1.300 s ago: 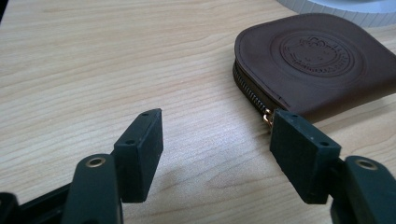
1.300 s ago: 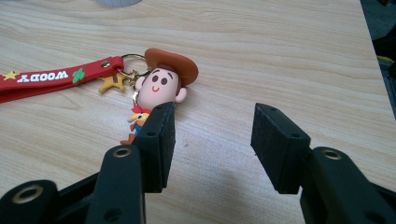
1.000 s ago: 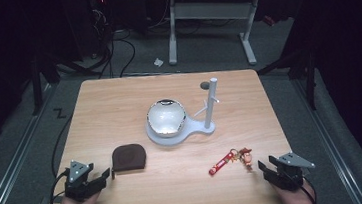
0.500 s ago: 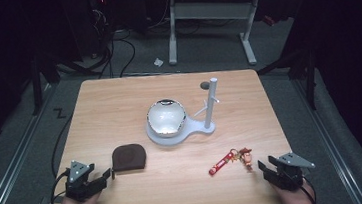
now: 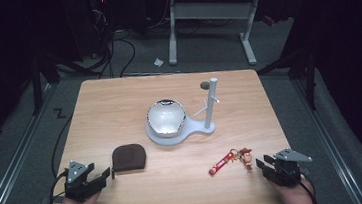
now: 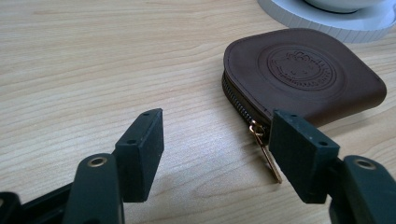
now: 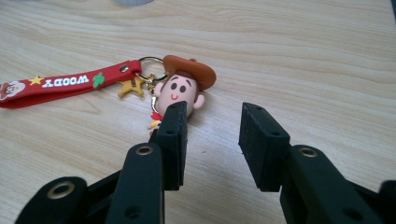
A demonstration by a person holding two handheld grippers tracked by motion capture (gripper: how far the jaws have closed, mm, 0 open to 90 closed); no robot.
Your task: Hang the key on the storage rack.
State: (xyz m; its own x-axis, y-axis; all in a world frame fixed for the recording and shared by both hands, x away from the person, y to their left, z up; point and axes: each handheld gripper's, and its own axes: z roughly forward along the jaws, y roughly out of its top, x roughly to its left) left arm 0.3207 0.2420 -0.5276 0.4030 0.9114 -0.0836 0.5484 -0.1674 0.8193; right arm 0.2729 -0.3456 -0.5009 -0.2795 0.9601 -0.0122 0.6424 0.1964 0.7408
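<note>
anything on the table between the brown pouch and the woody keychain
No: in the high view only bare wood of the table lies between the brown pouch and the keychain.

pouch (image 5: pixel 129 157) left of keychain (image 5: pixel 231 159) | stand (image 5: pixel 181 127) behind both, mid-table (image 5: pixel 119 103)

The desk (image 5: pixel 119 103) is pale wood with a fine grain and a smooth, faintly satin face. On it, the coin pouch (image 6: pixel 299 74) looks like matt brown leather with an embossed round stamp, a dark zip and a brass-coloured metal pull, while the keychain (image 7: pixel 182 86) is soft-looking matt rubber or plastic, with a red strap and thin shiny metal rings. The bowl (image 5: pixel 166 117) gleams like polished metal on a matt white plastic stand (image 5: pixel 206 127), and the fingers (image 7: pixel 173 135) are dull black plastic.
</note>
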